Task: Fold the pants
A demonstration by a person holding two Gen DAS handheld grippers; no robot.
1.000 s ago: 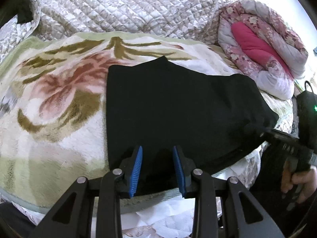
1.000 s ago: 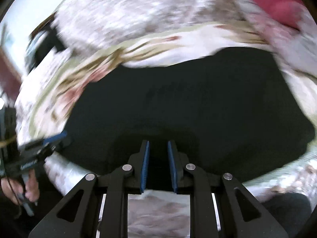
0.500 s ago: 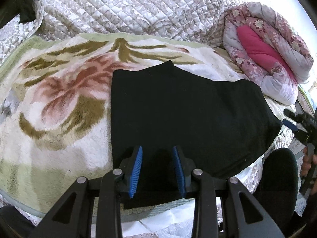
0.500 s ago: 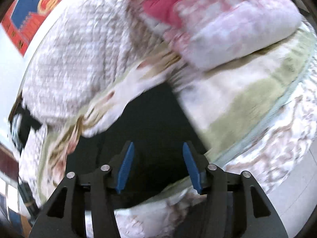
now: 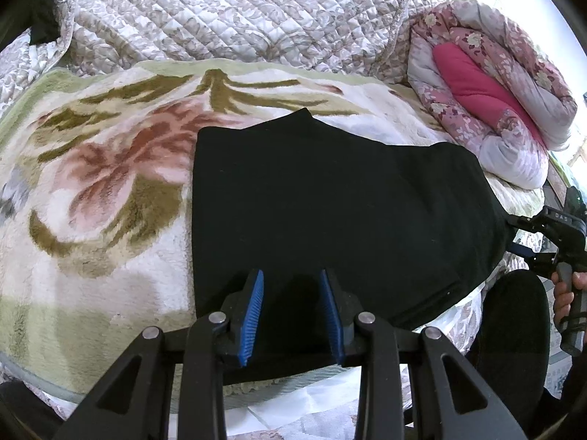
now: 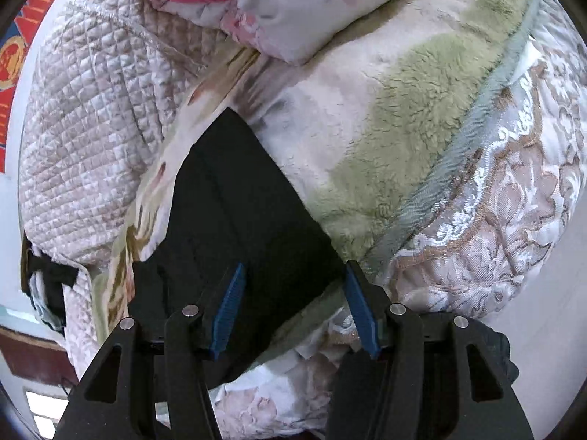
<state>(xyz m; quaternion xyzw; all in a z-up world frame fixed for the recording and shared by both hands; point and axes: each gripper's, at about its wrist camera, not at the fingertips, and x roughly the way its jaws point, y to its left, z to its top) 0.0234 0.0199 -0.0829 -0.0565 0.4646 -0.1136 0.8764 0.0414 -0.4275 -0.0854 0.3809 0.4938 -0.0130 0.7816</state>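
Observation:
The black pants (image 5: 330, 212) lie folded flat on a floral fleece blanket (image 5: 102, 190). My left gripper (image 5: 291, 275) is open, its blue pads over the near edge of the pants with nothing between them. My right gripper (image 6: 293, 271) is open and empty above the right end of the pants (image 6: 234, 212), near the blanket's edge. The right gripper also shows in the left wrist view (image 5: 521, 236), just off the right corner of the pants, held by a hand.
A quilted beige cover (image 5: 227, 11) rises behind the blanket. A rolled pink floral quilt (image 5: 488, 84) lies at the back right; it also shows in the right wrist view (image 6: 293, 3). The bed's brocade edge (image 6: 495, 220) drops off to the right.
My right gripper has opened, let go of the pants and swung away to their right end. My left gripper has stayed open over the near edge.

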